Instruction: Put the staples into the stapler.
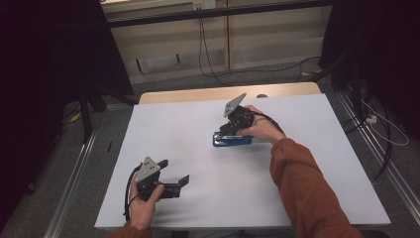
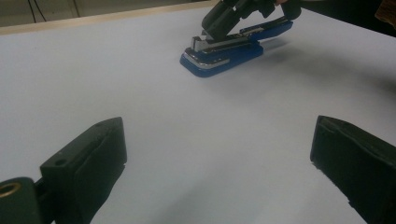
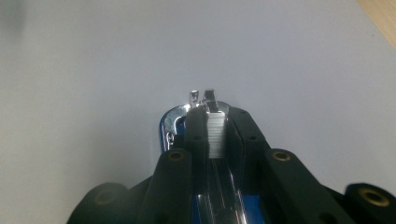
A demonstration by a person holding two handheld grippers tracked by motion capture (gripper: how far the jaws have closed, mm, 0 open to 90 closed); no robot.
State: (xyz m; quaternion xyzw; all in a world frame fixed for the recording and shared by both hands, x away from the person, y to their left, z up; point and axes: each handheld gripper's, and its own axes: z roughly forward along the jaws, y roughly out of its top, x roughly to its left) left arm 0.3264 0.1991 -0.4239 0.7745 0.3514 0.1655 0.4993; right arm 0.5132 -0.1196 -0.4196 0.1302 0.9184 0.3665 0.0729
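Right gripper view looks down the right tool [image 3: 217,135], whose two black jaws stand close together and clamp the shiny metal staple strip and magazine of a blue plastic stapler with a chrome front [image 3: 173,123]; the jaws press on the metal from both sides, and the blue base shows below them. From the high view, the right tool [image 1: 229,130] points left and down onto the stapler [image 1: 232,141], which lies flat on the white tabletop [image 1: 307,163] a little right of its middle and toward the far half, its long side running left to right. The person's right hand [image 1: 261,126] holds this tool, with a rust-orange sleeve [image 1: 302,183] reaching in from the near right. The left tool [image 1: 176,173] sits low over the near left part of the tabletop, jaws spread wide with nothing between them, well apart from the stapler. In the left gripper view, those jaws frame bare white surface, and the stapler [image 2: 224,58] shows far off with the right tool [image 2: 212,25] clamped on its top.
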